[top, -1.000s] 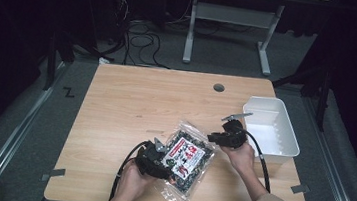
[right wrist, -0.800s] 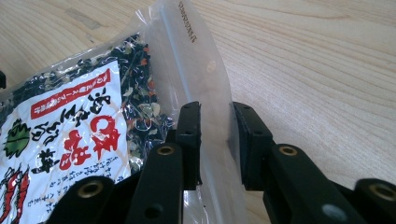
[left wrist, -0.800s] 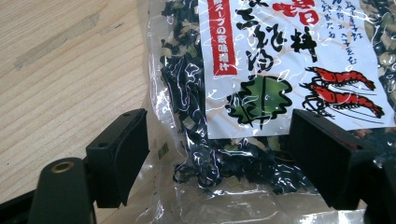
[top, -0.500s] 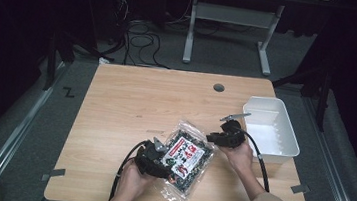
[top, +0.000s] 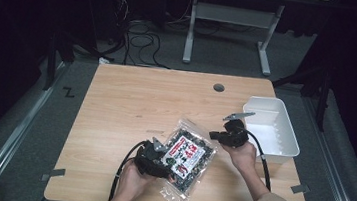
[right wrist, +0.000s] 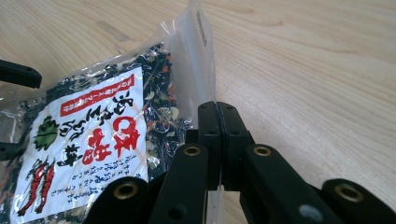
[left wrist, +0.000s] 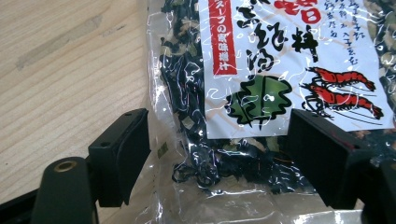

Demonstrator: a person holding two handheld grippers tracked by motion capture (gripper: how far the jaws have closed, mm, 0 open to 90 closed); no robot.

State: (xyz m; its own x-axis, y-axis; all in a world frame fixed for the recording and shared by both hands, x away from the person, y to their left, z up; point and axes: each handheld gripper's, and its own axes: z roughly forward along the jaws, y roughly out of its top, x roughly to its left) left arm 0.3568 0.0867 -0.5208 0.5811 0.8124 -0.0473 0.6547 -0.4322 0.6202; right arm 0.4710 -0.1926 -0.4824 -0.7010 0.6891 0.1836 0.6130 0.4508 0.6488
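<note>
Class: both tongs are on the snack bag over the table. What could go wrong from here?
1. The right tongs, which have just been closing, pinch only the clear edge of the bag; thin film may slip out or tear.
2. The left tongs straddle the bag's lower part with jaws wide; the bag could sag or drop.
3. Pulling apart could burst the seal and scatter the contents over the table.

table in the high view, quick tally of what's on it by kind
Dried seaweed soup mix bag: 1
White plastic bin: 1
Handheld grippers: 2, the left gripper and the right gripper
Total: 4 on the wooden table
</note>
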